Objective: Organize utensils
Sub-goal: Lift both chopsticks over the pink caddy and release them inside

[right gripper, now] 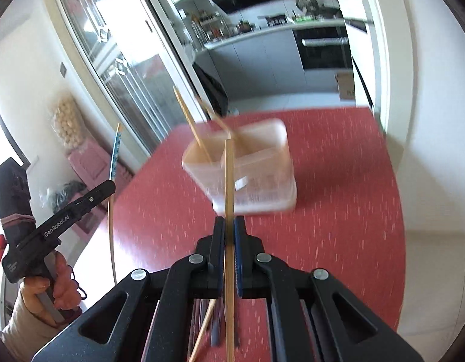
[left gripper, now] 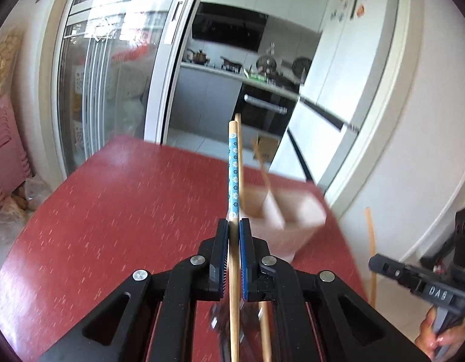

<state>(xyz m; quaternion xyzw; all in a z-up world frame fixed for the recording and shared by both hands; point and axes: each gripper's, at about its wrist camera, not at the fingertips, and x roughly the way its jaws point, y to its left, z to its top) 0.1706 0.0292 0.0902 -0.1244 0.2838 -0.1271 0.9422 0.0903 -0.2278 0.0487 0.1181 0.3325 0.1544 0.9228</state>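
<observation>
My left tool [left gripper: 234,226] is clamped on a pair of wooden chopsticks [left gripper: 233,178], one sleeved in blue flowered print; that floral pattern reads clearly only in the left wrist view, while the right view catches it as a thin blue strip [right gripper: 116,150] at nine o'clock. My right tool [right gripper: 229,223] pinches a single plain bamboo chopstick [right gripper: 229,181], square-edged and pale. Dead ahead at twelve o'clock on the speckled red worktop [right gripper: 338,196] stands a translucent plastic container [right gripper: 262,181], rounded-square and blurred, with thin wooden sticks [right gripper: 190,120] leaning inside. The left view puts it at two o'clock [left gripper: 292,217].
</observation>
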